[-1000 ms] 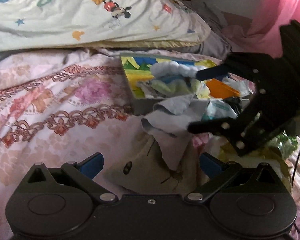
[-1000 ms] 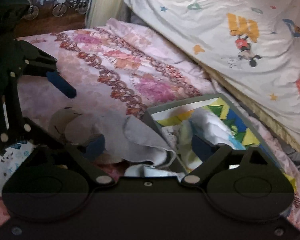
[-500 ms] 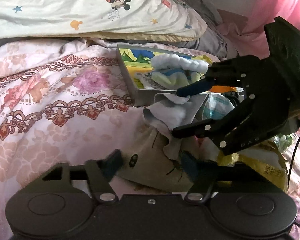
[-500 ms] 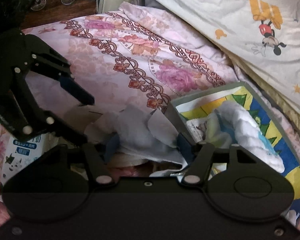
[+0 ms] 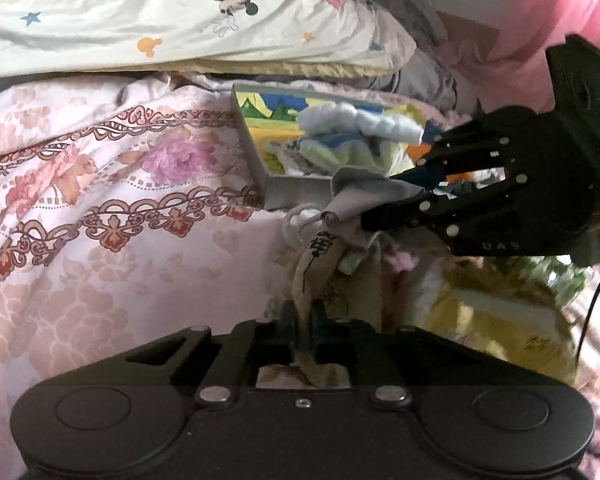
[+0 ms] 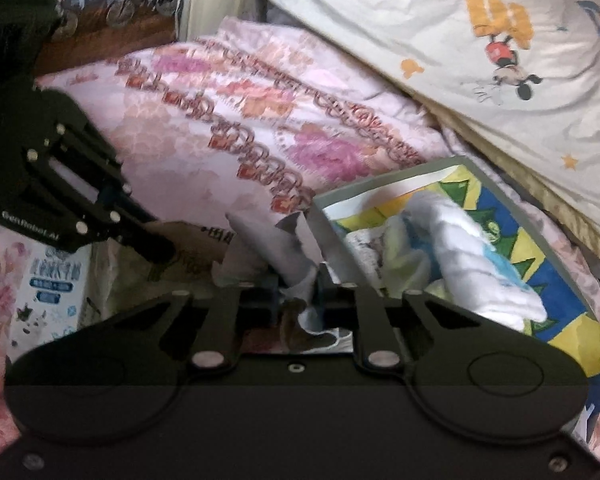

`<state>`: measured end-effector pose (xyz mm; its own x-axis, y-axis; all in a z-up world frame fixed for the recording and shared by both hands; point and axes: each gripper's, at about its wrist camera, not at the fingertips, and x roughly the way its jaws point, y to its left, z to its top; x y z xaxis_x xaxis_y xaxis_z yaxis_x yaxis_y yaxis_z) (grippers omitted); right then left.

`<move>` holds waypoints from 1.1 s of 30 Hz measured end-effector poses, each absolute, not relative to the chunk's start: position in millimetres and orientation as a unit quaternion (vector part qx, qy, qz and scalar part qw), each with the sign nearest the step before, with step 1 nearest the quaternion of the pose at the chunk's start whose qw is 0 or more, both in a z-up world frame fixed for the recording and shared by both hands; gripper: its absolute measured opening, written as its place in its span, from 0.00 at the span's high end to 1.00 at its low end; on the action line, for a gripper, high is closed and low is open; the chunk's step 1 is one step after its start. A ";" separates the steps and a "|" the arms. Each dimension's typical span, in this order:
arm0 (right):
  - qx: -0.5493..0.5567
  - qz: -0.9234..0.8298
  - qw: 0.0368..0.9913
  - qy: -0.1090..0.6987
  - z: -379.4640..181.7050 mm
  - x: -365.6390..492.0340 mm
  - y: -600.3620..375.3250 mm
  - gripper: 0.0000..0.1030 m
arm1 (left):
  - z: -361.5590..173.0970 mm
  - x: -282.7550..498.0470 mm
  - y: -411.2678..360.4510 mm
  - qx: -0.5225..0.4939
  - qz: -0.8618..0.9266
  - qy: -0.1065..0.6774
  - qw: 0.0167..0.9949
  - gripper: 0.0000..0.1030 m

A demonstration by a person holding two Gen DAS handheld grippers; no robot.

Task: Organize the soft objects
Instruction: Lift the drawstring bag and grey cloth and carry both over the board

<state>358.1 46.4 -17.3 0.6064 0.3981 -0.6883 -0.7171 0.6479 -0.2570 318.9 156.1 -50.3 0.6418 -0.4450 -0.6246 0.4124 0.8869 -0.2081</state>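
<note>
Cloth is now pinched at both ends: the left gripper [image 5: 302,330], spread wide a second ago, has pressed together on the beige pouch [image 5: 315,264] at its near end, and the right gripper [image 6: 298,292] has likewise clamped the grey rag [image 6: 274,246], which half a second ago lay loose between its fingers. The bundle lies on the floral quilt [image 5: 100,208], touching the near wall of the box [image 5: 296,194], where a white towel [image 5: 360,120] and other soft pieces already sit. Both grips being set probably means the grasp step is done; the likely next move is lifting the bundle over the wall into the box, taking care that the drawstring [image 5: 296,220] does not snag.
</note>
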 end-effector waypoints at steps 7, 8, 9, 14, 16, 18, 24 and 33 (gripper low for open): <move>-0.186 0.316 0.889 0.274 15.0 360.9 16.3 0.96 | -40.5 303.8 152.1 -0.038 -0.213 0.324 0.921 0.96; -0.171 0.316 0.894 0.268 20.5 361.1 11.9 0.96 | -38.2 301.1 153.6 -0.041 -0.207 0.319 0.924 0.96; -0.159 0.317 0.898 0.261 25.5 360.7 8.1 0.96 | -35.3 298.3 155.1 -0.043 -0.201 0.312 0.927 0.96; -0.092 0.319 0.914 0.233 49.3 360.4 -8.9 0.96 | -14.1 288.1 167.0 -0.062 -0.158 0.269 0.948 0.96; -0.073 0.317 0.920 0.219 56.7 360.5 -15.4 0.96 | -4.9 287.1 170.5 -0.067 -0.143 0.251 0.955 0.96; -0.051 0.317 0.925 0.206 65.9 362.3 -25.0 0.96 | 3.9 288.3 173.1 -0.071 -0.129 0.232 0.961 0.96; -0.021 0.287 0.942 0.175 87.4 372.5 -44.2 0.96 | 22.3 312.1 164.5 -0.085 -0.099 0.186 0.974 0.96; -0.037 0.213 0.958 0.186 92.9 396.5 -99.0 0.96 | 28.7 365.1 109.6 -0.101 -0.130 0.164 0.973 0.96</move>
<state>396.5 -99.0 92.9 0.8400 0.3944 -0.3727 -0.4219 0.9066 0.0085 365.1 109.6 28.7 0.9121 -0.2864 -0.2933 0.2200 0.9457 -0.2391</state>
